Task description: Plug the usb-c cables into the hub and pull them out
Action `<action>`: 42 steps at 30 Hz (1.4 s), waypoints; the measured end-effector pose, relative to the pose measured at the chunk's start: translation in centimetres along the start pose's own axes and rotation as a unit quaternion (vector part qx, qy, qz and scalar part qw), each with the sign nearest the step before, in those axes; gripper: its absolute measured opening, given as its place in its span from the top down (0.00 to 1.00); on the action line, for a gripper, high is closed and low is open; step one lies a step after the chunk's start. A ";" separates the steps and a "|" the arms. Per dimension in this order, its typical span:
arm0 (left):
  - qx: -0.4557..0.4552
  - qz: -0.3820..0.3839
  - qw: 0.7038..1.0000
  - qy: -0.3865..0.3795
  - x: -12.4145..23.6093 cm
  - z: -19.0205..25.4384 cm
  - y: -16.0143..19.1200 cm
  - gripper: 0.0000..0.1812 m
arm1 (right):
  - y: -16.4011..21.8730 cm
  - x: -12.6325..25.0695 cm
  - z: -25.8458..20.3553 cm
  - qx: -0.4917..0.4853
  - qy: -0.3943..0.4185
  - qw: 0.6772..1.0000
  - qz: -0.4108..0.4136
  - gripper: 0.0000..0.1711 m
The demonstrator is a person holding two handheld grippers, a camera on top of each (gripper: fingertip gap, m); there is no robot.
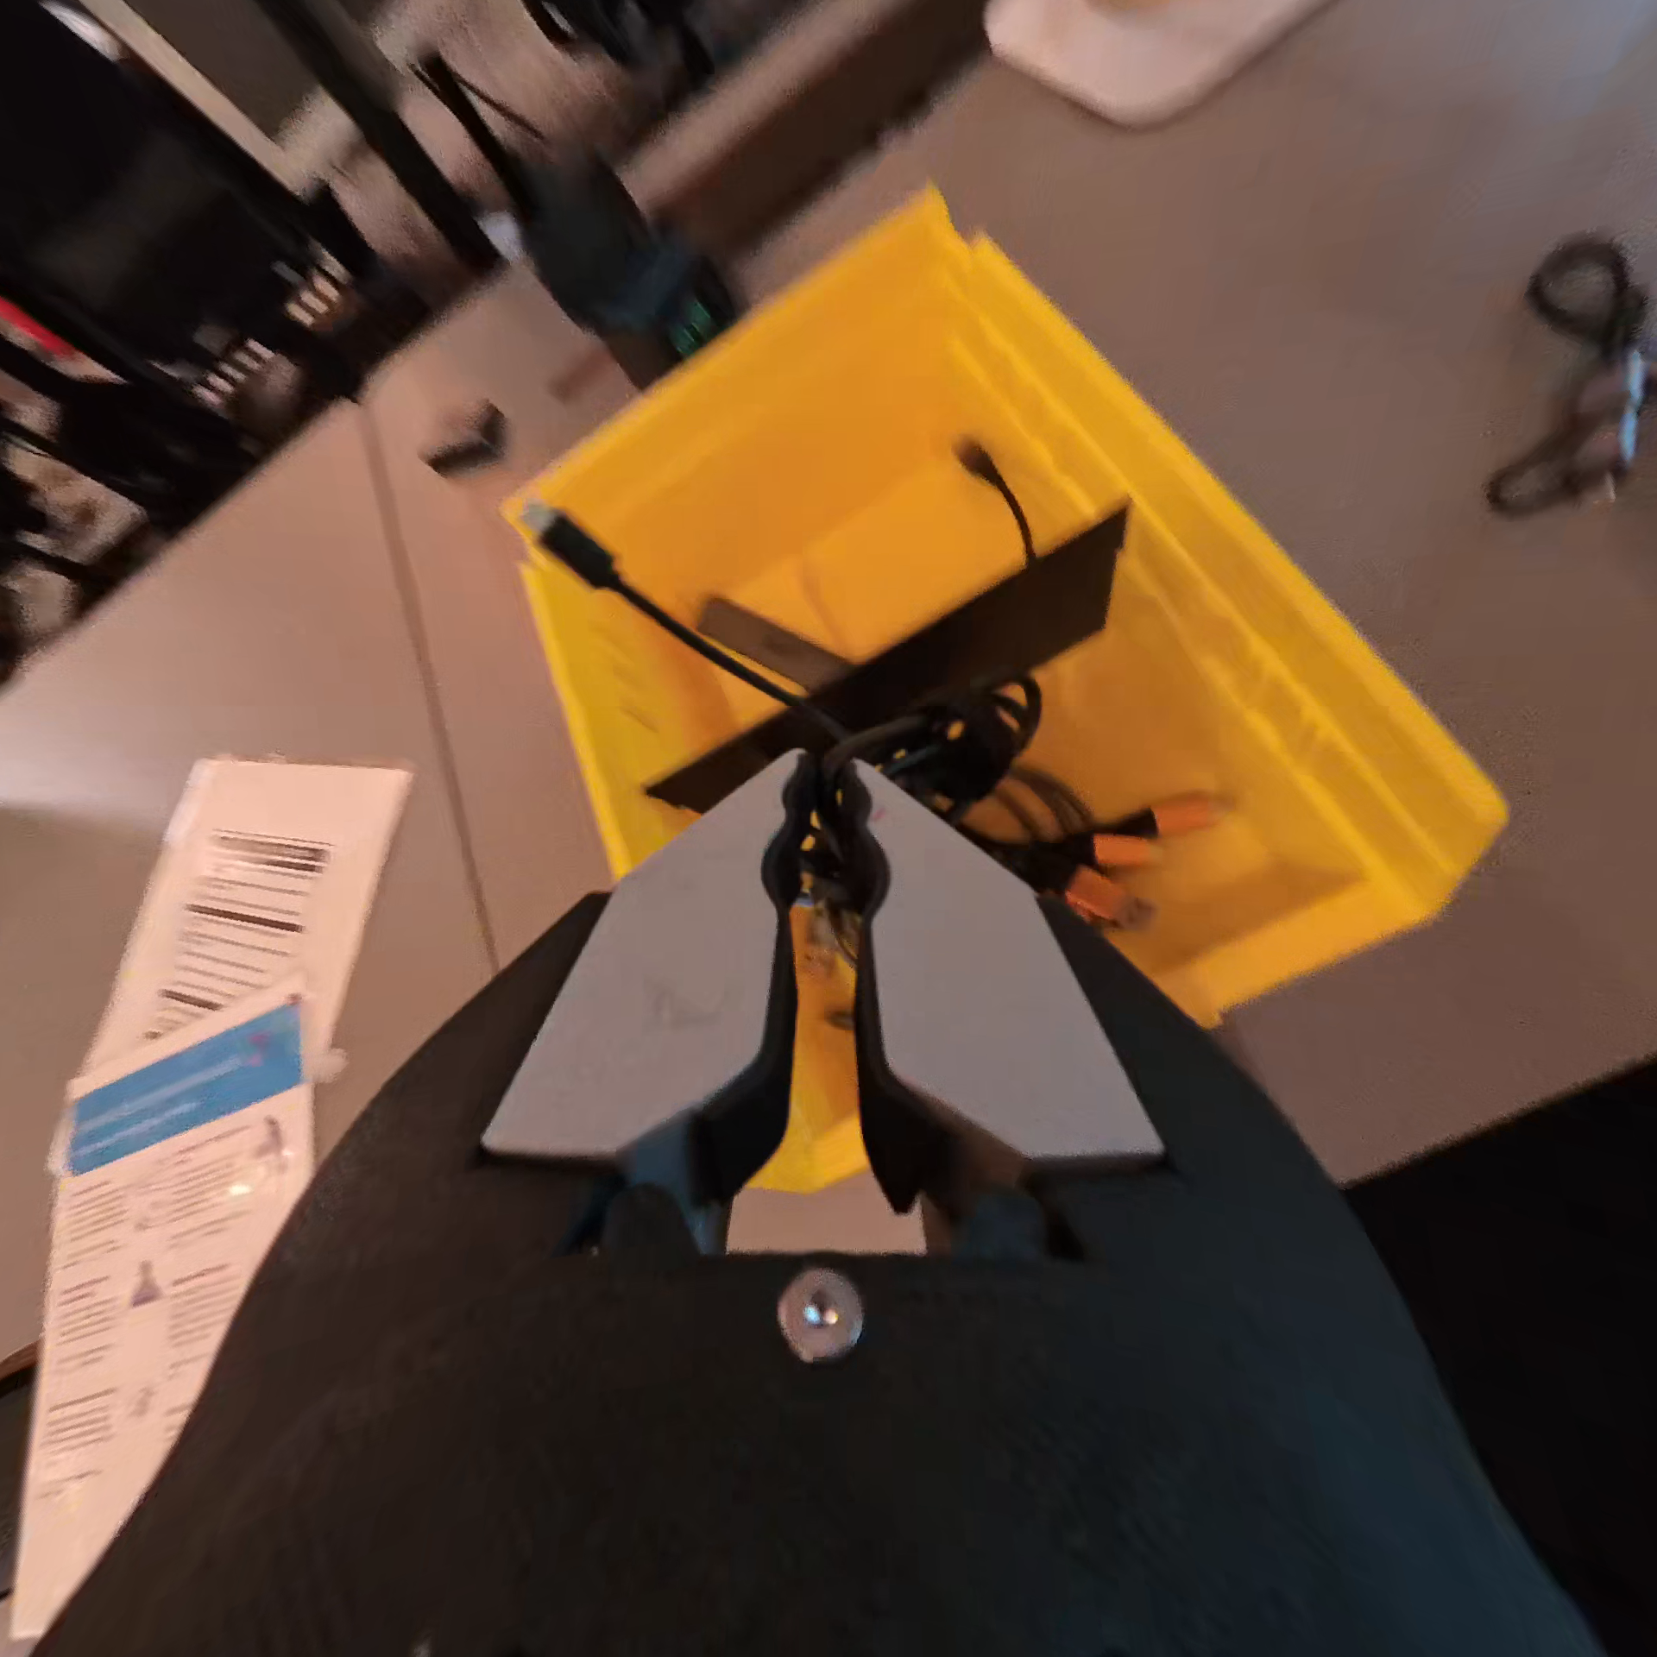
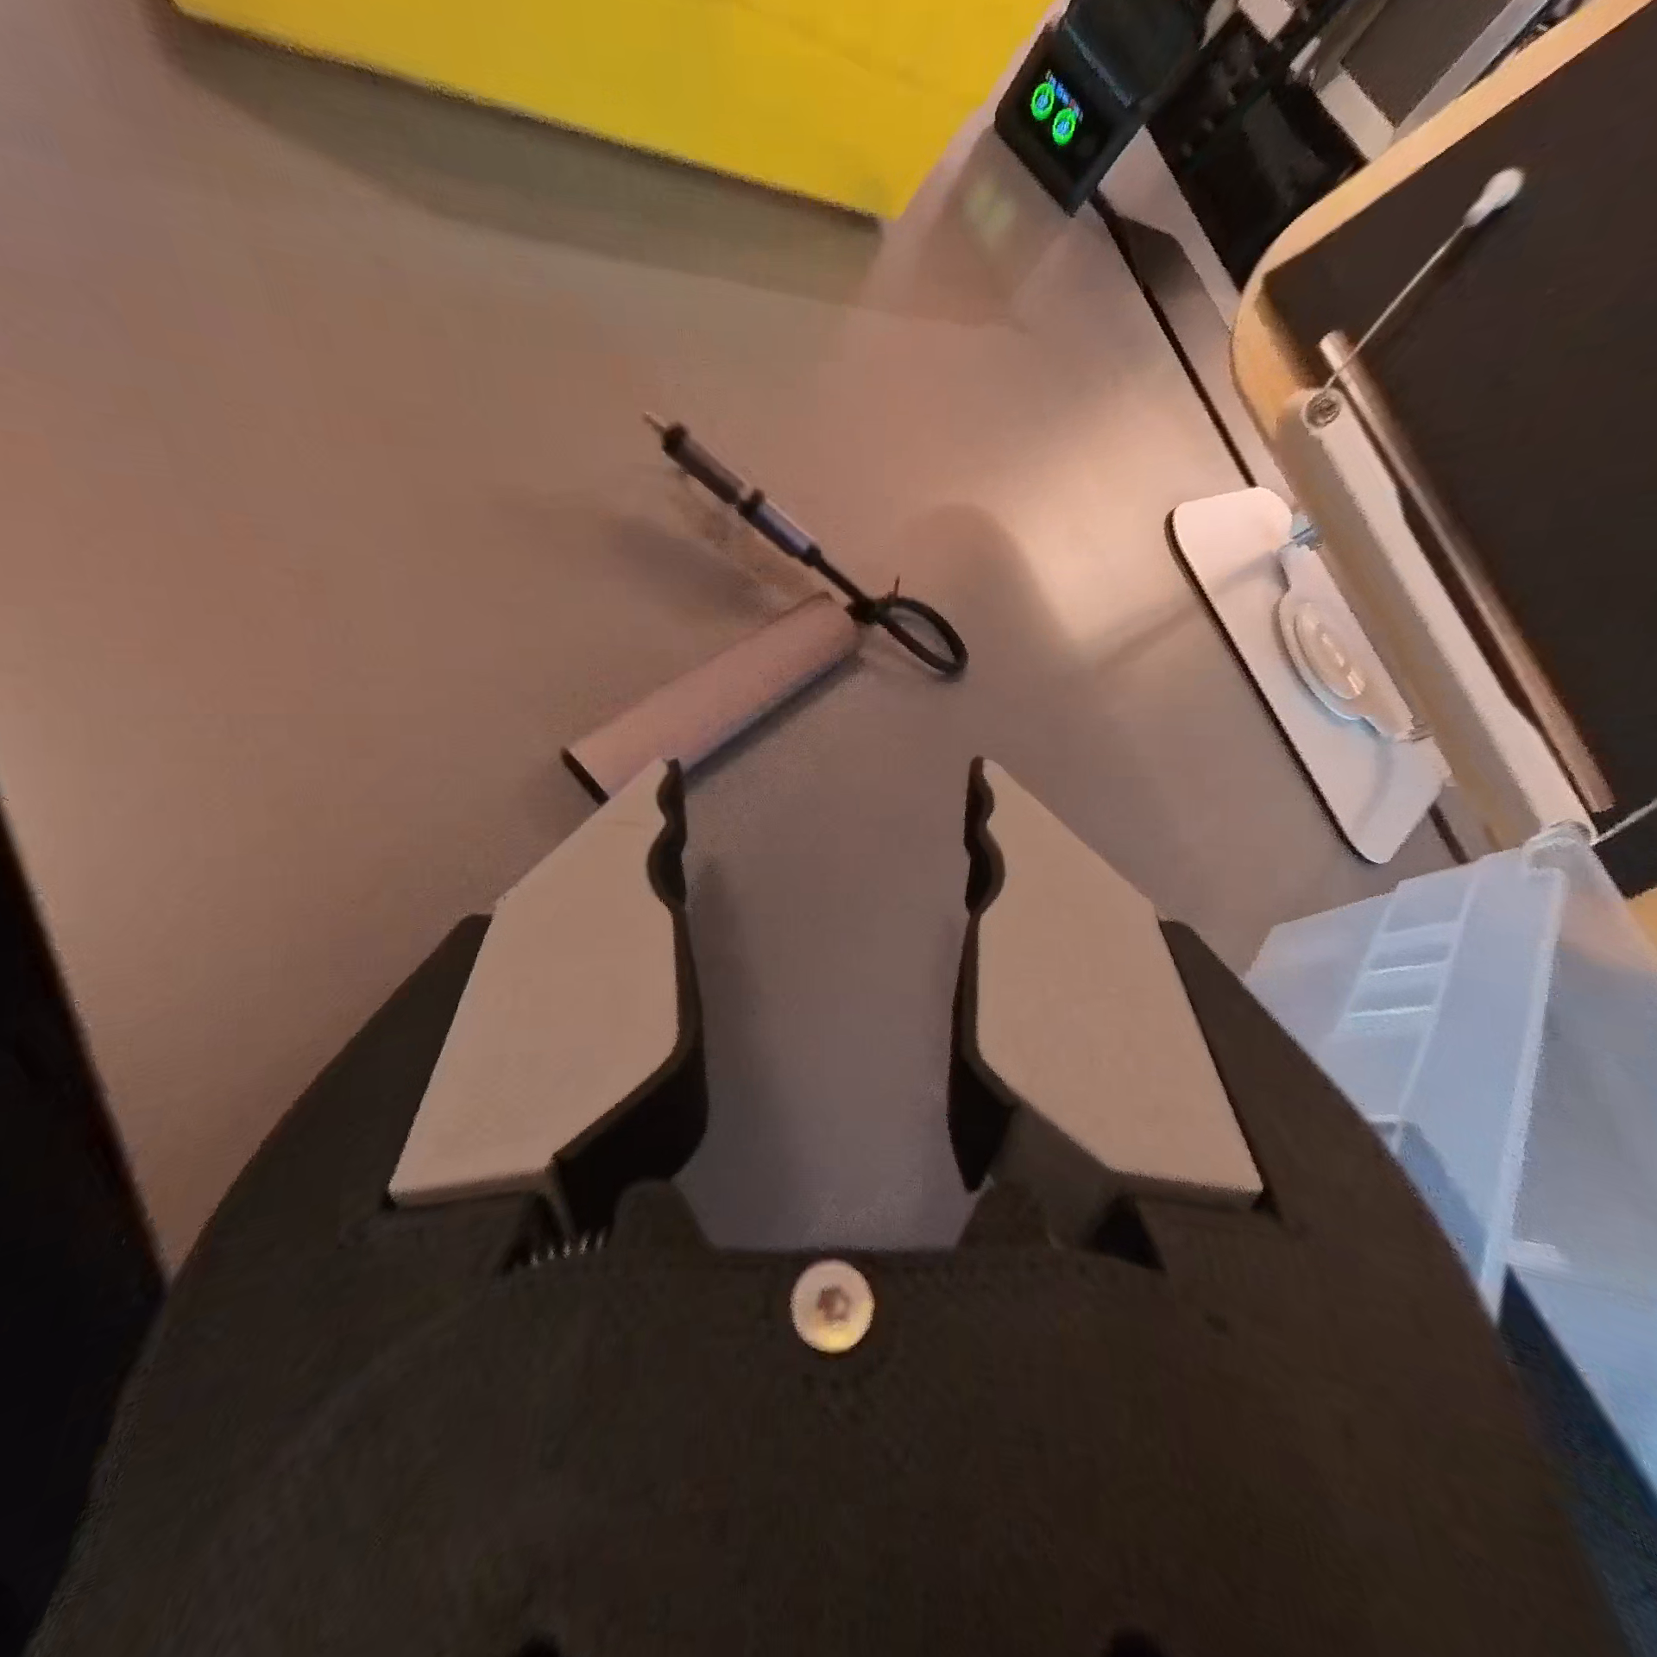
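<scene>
My left gripper (image 1: 827, 807) is shut on a bundle of black USB-C cables (image 1: 950, 735) and holds it above a yellow bin (image 1: 1255, 735). One plug (image 1: 574, 547) sticks out up-left, another (image 1: 977, 457) points up over the bin. Orange-ended cables (image 1: 1139, 852) lie in the bin's near compartment behind a black divider (image 1: 986, 637). My right gripper (image 2: 825, 789) is open and empty above the table. A grey hub (image 2: 708, 699) with a short black cable and plug (image 2: 744, 502) lies just beyond its left fingertip.
Printed paper sheets (image 1: 197, 1076) lie left of the bin. A coiled cable with a small grey device (image 1: 1587, 377) lies at the far right. A white pad (image 2: 1300, 663), a clear plastic box (image 2: 1470, 1031) and a small black screen device (image 2: 1067, 117) stand to the right. The yellow bin's side (image 2: 628, 81) shows ahead.
</scene>
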State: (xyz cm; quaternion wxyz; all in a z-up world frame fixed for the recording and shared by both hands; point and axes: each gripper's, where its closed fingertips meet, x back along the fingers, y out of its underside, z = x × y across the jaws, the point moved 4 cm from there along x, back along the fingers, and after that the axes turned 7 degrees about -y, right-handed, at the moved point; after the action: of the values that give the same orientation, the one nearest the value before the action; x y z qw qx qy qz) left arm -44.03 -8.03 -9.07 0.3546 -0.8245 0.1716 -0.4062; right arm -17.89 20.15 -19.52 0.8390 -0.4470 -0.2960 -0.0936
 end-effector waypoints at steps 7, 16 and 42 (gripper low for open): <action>0.024 0.110 0.993 -0.035 4.1 -0.5 -4.7 0.99 | -2.0 2.5 -0.3 -0.089 -0.032 0.993 0.076 0.65; 0.029 0.290 0.953 0.085 10.3 12.2 -10.0 0.98 | -8.1 6.1 -3.9 -0.228 -0.196 0.917 0.264 0.72; 0.008 0.152 0.972 0.177 -3.5 26.7 -2.2 0.83 | 4.7 2.1 2.7 0.015 0.138 0.948 -0.285 0.80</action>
State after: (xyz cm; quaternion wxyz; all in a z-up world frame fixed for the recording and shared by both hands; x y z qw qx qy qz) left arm -25.04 7.44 -20.58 0.3825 -0.7014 0.3516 -0.4880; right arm -15.35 25.30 -20.39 0.8164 -0.3144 -0.2938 -0.3851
